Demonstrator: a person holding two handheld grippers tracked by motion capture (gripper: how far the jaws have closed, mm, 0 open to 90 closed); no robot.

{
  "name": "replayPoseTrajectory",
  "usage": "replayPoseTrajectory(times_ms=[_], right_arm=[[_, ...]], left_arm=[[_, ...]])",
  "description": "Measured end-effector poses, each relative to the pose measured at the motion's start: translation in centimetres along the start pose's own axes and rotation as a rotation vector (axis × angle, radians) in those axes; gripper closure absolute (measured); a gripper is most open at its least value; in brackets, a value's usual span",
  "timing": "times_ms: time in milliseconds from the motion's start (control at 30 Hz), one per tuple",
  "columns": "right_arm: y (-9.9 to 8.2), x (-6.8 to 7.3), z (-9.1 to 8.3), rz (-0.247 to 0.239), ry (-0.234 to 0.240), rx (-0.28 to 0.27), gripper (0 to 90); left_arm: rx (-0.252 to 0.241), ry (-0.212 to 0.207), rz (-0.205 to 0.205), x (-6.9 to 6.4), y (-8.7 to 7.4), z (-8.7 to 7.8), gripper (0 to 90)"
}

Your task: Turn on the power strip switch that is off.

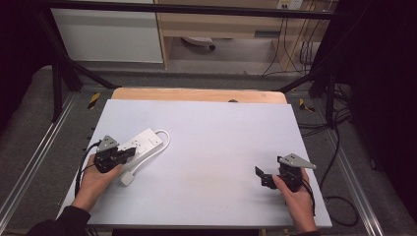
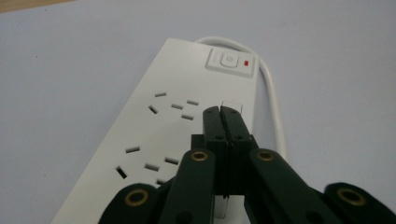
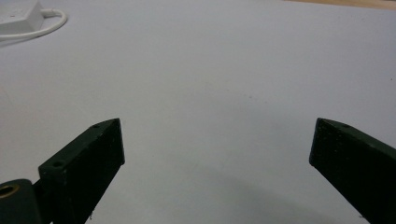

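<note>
The power strip [image 1: 142, 143] lies at the table's [image 1: 211, 147] left; the left gripper [image 2: 221, 112], jaws clenched, hovers over it; the right gripper [image 1: 263, 176] gapes empty; rigid, light, smooth; best gripped across its sides.

We hold the left gripper [image 1: 129, 153] in the left hand [image 1: 96, 182] at the table's left, its jaws pressed together with no gap. The right gripper [image 1: 260, 177], held in the right hand [image 1: 298, 199] at the right, has its jaws spread wide apart.
</note>
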State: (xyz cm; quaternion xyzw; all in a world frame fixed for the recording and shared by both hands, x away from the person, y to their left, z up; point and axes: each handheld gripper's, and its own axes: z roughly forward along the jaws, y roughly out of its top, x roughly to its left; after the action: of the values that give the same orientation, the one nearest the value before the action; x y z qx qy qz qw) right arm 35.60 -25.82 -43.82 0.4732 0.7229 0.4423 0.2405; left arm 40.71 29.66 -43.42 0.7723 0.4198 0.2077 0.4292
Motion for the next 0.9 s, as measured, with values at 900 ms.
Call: replayPoseTrajectory(times_ms=[900], right_arm=[[-0.02,0.05,0.04,0.004,0.001,0.006,3.7]], left_arm=[[-0.071,-0.031,-0.011,-0.5,0.41,-0.32,79.3]])
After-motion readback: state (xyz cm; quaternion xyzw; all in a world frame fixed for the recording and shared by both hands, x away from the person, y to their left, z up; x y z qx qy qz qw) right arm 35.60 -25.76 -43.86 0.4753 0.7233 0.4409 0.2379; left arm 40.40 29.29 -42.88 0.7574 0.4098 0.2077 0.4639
